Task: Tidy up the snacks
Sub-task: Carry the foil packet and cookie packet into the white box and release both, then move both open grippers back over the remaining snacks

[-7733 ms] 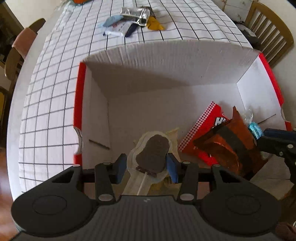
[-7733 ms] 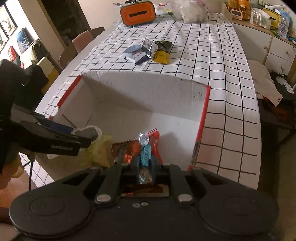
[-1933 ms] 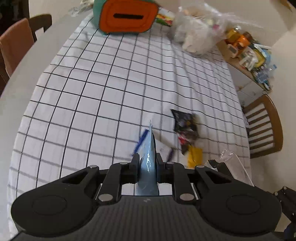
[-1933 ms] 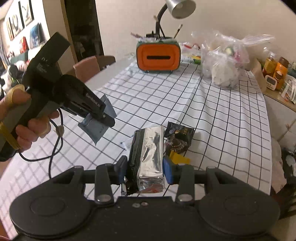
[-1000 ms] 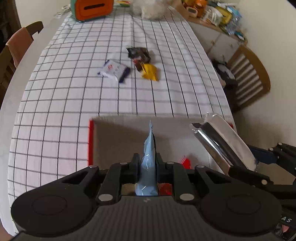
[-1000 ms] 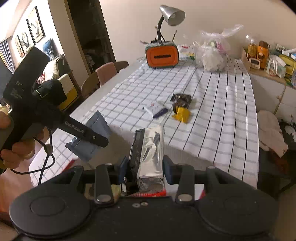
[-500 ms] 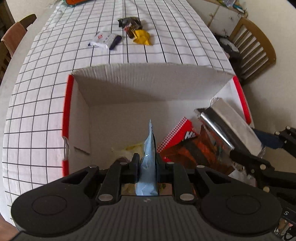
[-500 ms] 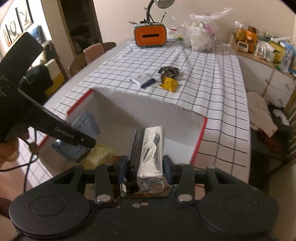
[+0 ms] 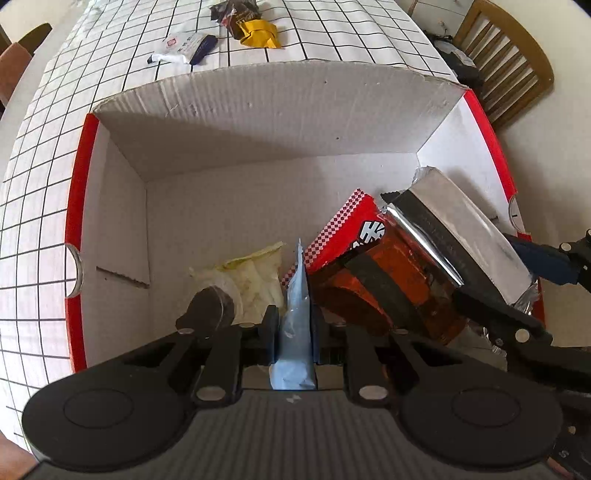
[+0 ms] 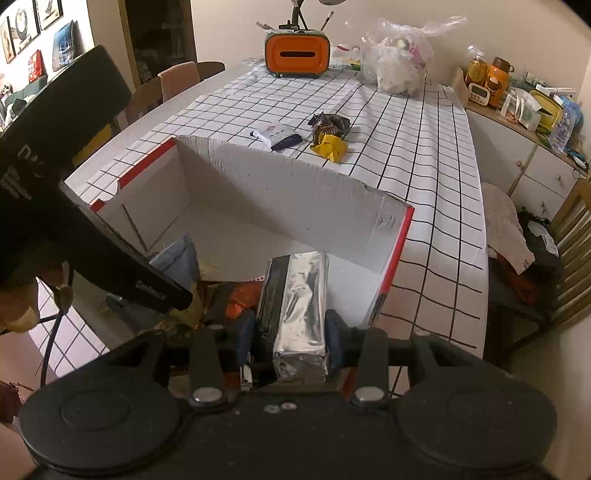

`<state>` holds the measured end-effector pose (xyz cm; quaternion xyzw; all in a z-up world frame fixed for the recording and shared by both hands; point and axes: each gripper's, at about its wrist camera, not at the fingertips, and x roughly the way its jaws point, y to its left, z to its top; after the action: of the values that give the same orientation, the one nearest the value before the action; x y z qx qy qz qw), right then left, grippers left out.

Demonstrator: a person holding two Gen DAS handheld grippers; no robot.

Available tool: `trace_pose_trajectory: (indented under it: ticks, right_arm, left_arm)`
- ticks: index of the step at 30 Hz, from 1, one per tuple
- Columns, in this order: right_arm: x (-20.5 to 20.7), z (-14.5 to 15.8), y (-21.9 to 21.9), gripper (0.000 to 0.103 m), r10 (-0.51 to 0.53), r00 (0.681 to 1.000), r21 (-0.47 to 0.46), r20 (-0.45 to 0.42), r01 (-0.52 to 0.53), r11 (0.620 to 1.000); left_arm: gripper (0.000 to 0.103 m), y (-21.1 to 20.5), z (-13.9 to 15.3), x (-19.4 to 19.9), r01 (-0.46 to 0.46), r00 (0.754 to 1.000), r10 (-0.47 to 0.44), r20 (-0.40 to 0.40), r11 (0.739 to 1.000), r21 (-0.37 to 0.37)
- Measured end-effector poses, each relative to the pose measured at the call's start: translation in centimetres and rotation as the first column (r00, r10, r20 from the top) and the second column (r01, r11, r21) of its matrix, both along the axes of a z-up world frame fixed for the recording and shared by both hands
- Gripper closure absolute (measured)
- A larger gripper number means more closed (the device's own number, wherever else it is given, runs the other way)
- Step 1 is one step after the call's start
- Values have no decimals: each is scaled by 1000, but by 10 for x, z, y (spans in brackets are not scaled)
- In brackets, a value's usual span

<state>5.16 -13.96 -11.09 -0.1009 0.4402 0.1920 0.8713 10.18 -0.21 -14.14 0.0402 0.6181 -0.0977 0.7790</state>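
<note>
Left wrist view: left tongs [image 9: 295, 325] are pinching a blue packet [image 9: 295, 295] edge-up over the box [image 9: 258, 110] floor; right tongs [image 10: 290, 332] are clamping a silver pack [image 10: 295, 295] lengthwise, hovering inside the box's right wall.

home dining room, long table with grid-check tablecloth [image 10: 424, 155], wooden dining chairs [image 9: 506, 55], framed pictures [image 10: 48, 14] on wall, sideboard [image 10: 524, 155] crowded with bottles, orange desk-lamp organizer [image 10: 296, 57]

I see a grid-patterned table [image 10: 424, 155] bearing a cardboard box [image 10: 295, 206], white packet [image 10: 275, 134], dark wrapper [image 10: 330, 123], yellow wrapper [image 10: 330, 147], orange case [image 10: 297, 54] and plastic bag [image 10: 400, 68].
</note>
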Motion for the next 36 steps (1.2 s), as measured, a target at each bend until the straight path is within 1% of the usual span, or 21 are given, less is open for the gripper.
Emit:
trace_pose_trajectory:
  ticks: [9,12,18,23,28,31,32,33,34,35,36]
  right_arm:
    - [1,0,-5,63,-35,999,26,-12,35,999]
    - [1,2,-8,63,-40,999,49,-14,41,998]
    - [0,8,-11,62,-49,999,94,-17,51,994]
    - [-2,17,-14,60,-52,999,140,-13,53,989]
    - [-2,26,-15,56,-61,998,178,1,60,982]
    - [0,33,-15,51,-68,998,201,10,65,978]
    - [1,35,-15,48,-68,998,206,15,64,977]
    - [1,37,-15,45,-67,998,210,20,61,976]
    - [2,39,-15,44,-67,997,214,27,59,975]
    - [3,41,-14,40,-67,997,219,34,58,974]
    - [3,43,-14,39,-68,997,224,40,57,973]
  left_arm:
    - [87,-1,1,-2,14,1000,-14,3,1000,-10]
    - [87,0,3,-3,15,1000,-15,7,1000,-20]
    - [86,3,14,-8,27,999,-26,43,999,-26]
    - [85,3,30,-13,41,995,-38,94,999,-28]
    - [77,7,49,-15,43,986,-38,165,999,-28]
    - [71,10,61,-15,46,978,-38,205,998,-34]
    - [67,11,64,-14,46,975,-38,218,998,-35]
    - [59,13,68,-13,45,972,-35,231,998,-37]
    - [55,14,72,-12,44,969,-32,247,998,-41]
    - [47,15,74,-12,43,965,-30,259,998,-44]
    - [42,16,77,-10,41,961,-27,275,998,-47]
